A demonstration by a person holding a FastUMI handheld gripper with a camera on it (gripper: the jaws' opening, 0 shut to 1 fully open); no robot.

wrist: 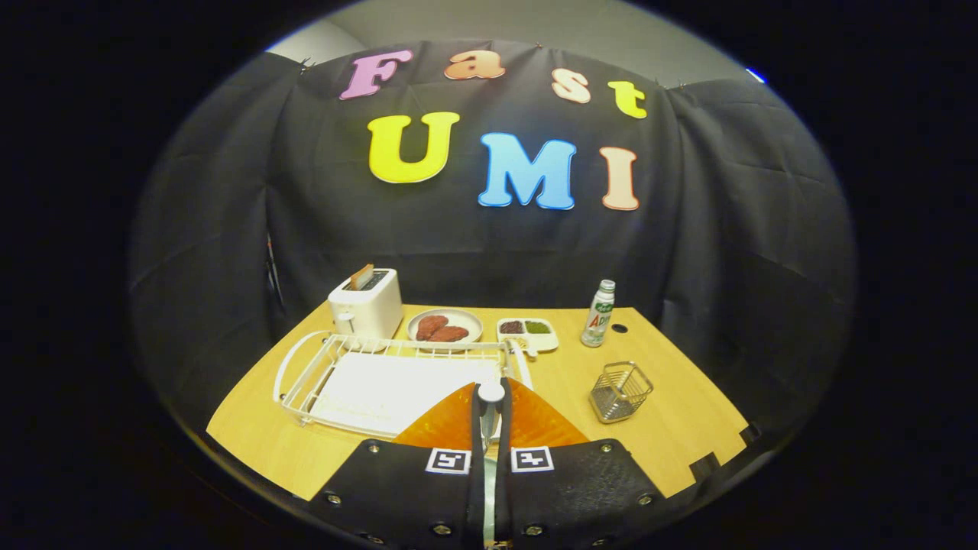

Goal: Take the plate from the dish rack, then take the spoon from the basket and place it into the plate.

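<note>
Spoon in the gripper, over the orange plate

The gripper [489, 416] is pinching the spoon [490, 405] between both fingers, hovering above the plate [535, 424] beside the dish rack [321, 367]; the basket [620, 391] is standing apart. Next, likely: lowering and releasing gently so the spoon lands inside the plate.

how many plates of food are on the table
2: a round plate with meat behind the rack, beside the toaster, and a divided tray just right of it.
</note>
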